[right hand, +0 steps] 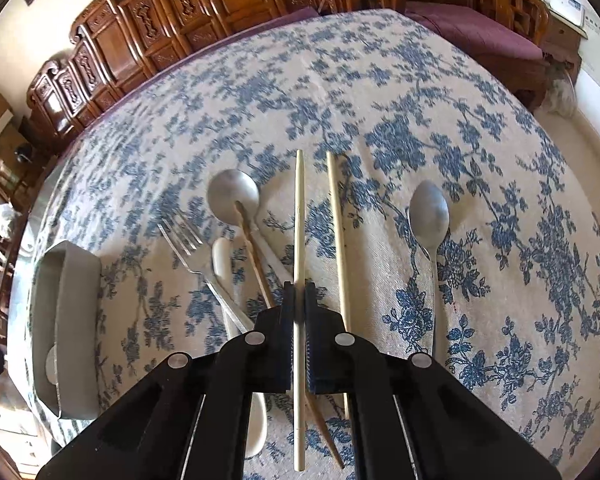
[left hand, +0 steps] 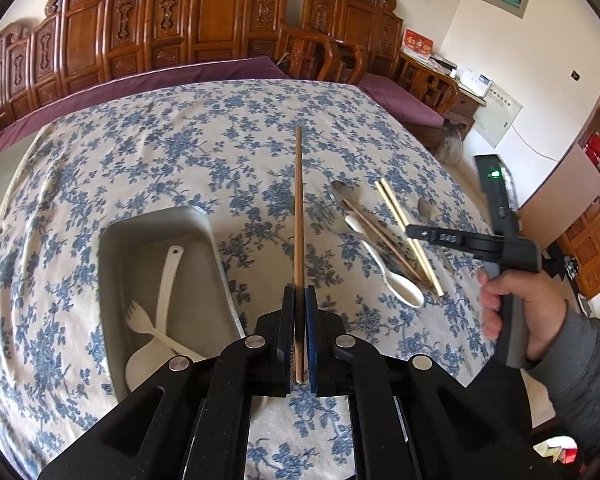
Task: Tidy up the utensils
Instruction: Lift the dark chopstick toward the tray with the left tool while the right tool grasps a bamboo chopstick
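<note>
My left gripper [left hand: 299, 292] is shut on a brown wooden chopstick [left hand: 298, 200] that points away over the table, just right of the grey tray [left hand: 112, 240]. The tray holds a white spoon [left hand: 162, 300] and a white fork [left hand: 144, 322]. My right gripper [right hand: 299, 288] is shut on a pale chopstick [right hand: 299, 220]. Beside it on the cloth lie a second pale chopstick [right hand: 337, 232], a brown chopstick [right hand: 256, 256], a metal fork [right hand: 196, 256], a white spoon [right hand: 222, 256] and two metal spoons [right hand: 233, 194] [right hand: 429, 212].
The table is covered by a blue floral cloth [left hand: 180, 152]. The grey tray also shows at the left in the right wrist view [right hand: 74, 280]. Carved wooden benches with purple cushions [left hand: 160, 36] stand behind the table. The table edge drops off at right.
</note>
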`<control>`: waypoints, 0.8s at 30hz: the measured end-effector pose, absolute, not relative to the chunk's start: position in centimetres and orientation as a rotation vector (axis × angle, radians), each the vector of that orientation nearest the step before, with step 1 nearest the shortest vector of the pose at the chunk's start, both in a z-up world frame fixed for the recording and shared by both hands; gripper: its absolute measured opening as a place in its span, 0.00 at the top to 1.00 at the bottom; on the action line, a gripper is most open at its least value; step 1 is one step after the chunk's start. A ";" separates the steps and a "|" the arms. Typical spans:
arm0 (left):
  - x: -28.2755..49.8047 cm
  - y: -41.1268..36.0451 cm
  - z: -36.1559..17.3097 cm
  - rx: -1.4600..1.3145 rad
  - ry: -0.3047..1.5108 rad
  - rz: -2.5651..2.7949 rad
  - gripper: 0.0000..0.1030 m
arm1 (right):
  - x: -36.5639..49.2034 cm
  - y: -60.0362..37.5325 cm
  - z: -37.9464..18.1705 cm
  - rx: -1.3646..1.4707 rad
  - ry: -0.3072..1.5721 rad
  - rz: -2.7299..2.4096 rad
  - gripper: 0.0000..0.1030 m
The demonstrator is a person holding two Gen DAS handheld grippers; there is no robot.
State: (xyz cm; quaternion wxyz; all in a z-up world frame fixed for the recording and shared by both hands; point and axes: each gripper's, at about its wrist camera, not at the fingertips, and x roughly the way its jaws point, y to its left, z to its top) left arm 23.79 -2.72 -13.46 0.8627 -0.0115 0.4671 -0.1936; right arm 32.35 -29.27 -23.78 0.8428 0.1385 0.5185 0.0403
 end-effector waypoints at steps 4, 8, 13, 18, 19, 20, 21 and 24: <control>23.9 -1.1 -13.8 -0.035 0.989 -0.374 0.96 | 31.7 -28.6 -22.3 0.294 1.065 0.130 0.94; 24.1 1.0 -14.8 -0.047 1.010 -0.332 0.96 | 31.1 -27.1 -20.7 0.282 1.034 0.188 0.94; 23.8 3.5 -16.4 -0.057 1.047 -0.284 0.96 | 30.5 -25.0 -19.3 0.272 1.008 0.253 0.94; 23.3 5.1 -17.8 -0.066 1.080 -0.255 0.96 | 30.2 -22.6 -18.5 0.237 0.993 0.303 0.94; 23.3 5.2 -17.9 -0.066 1.084 -0.253 0.96 | 30.1 -22.0 -18.4 0.225 0.990 0.313 0.94; 23.2 5.3 -18.3 -0.064 1.092 -0.250 0.96 | 30.1 -21.7 -18.3 0.221 0.990 0.322 0.94; 23.2 5.3 -18.4 -0.063 1.095 -0.249 0.96 | 30.0 -21.3 -18.2 0.220 0.991 0.333 0.94; 23.4 5.5 -19.0 -0.063 1.110 -0.249 0.96 | 29.8 -20.6 -18.2 0.216 0.990 0.351 0.94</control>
